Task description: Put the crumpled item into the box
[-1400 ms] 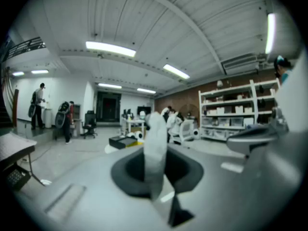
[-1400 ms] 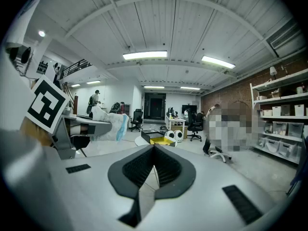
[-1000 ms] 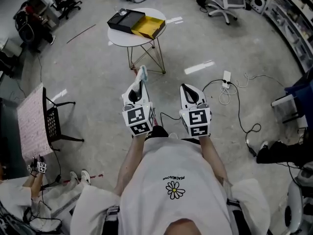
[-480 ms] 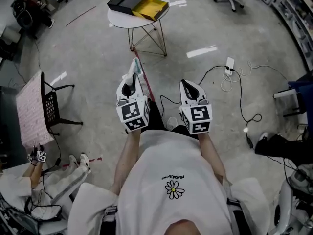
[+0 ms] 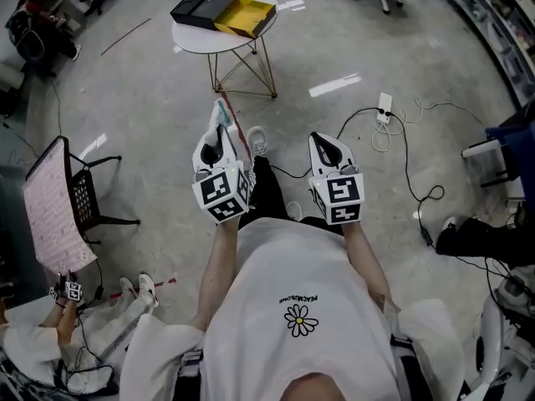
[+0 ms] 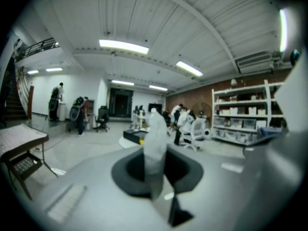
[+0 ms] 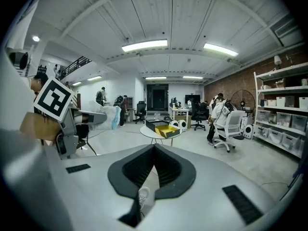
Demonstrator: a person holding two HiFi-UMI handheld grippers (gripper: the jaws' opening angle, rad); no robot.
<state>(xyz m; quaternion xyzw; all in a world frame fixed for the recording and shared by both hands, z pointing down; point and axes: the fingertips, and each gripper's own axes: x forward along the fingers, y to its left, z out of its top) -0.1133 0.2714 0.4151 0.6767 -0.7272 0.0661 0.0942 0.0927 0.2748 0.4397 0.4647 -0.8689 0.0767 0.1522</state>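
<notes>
The open box (image 5: 224, 12), one half black and one half yellow, lies on a round white table (image 5: 201, 37) ahead of me. My left gripper (image 5: 219, 129) is held out in front of my chest, shut on the crumpled white and teal item (image 5: 221, 109), which sticks up past the jaw tips. In the left gripper view the crumpled item (image 6: 155, 141) stands between the jaws, with the box (image 6: 135, 136) far beyond it. My right gripper (image 5: 318, 140) is level beside it, shut and holding nothing. In the right gripper view the box (image 7: 164, 127) is ahead, and the left gripper (image 7: 72, 124) is at the left.
A black chair with a pink patterned board (image 5: 57, 204) stands at the left. A power strip with cables (image 5: 384, 107) lies on the floor at the right. Another person (image 5: 58, 324) sits at the lower left. Office chairs (image 7: 228, 129) and shelves (image 7: 284, 124) stand further off.
The table and box have slid higher and leftward in the head view. A shoe has stepped forward between the grippers. Both grippers keep their hold and spacing.
</notes>
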